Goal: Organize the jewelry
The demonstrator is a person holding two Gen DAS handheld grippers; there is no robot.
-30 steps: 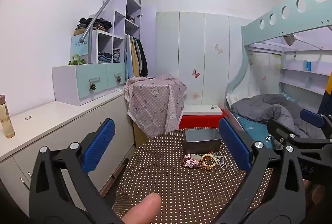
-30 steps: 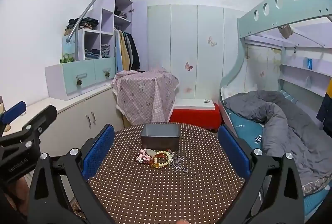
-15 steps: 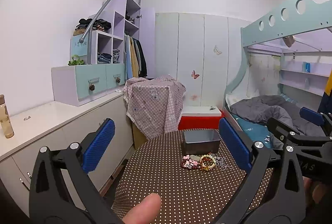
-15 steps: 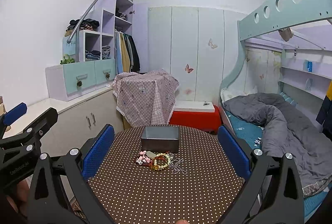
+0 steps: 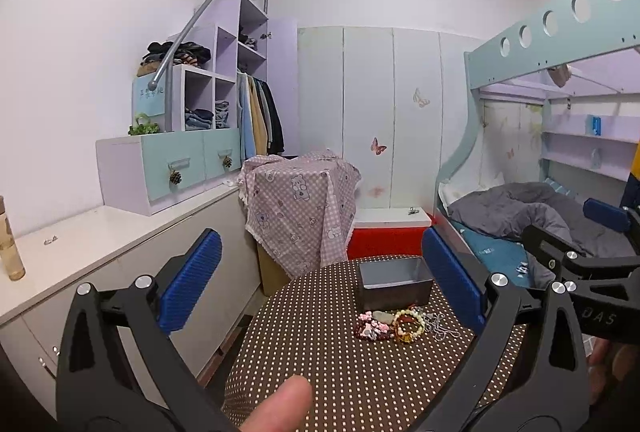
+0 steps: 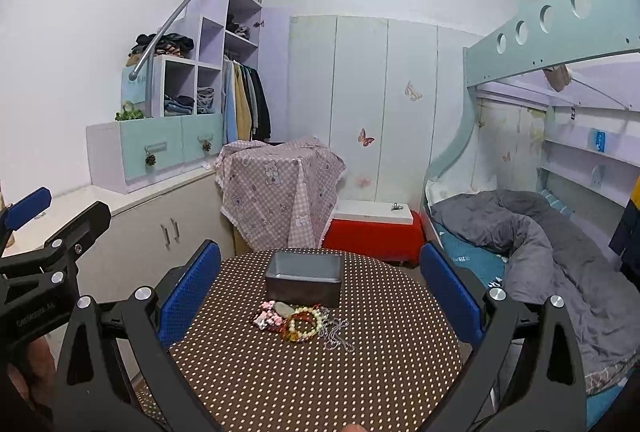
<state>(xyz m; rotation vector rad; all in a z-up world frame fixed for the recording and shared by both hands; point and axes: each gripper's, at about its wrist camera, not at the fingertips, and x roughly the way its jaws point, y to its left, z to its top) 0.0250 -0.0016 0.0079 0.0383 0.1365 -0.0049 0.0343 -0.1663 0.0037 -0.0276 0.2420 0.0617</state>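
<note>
Both grippers spread wide above the table, almost nothing changed.

Compared with one second ago, I see my left gripper (image 5: 320, 280) and right gripper (image 6: 320, 280) only a little nearer to the round dotted table (image 6: 384, 364); both are empty, with jaws far apart. The grey box (image 6: 303, 282) stands at the far side of the table and looks empty inside. The jewelry pile (image 6: 302, 324), bead bracelets and a silver chain, lies on the cloth just in front of the box.

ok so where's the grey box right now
In the right wrist view the grey box sits at the far side of the round dotted table, centred between the open fingers, directly behind the jewelry pile.
</note>
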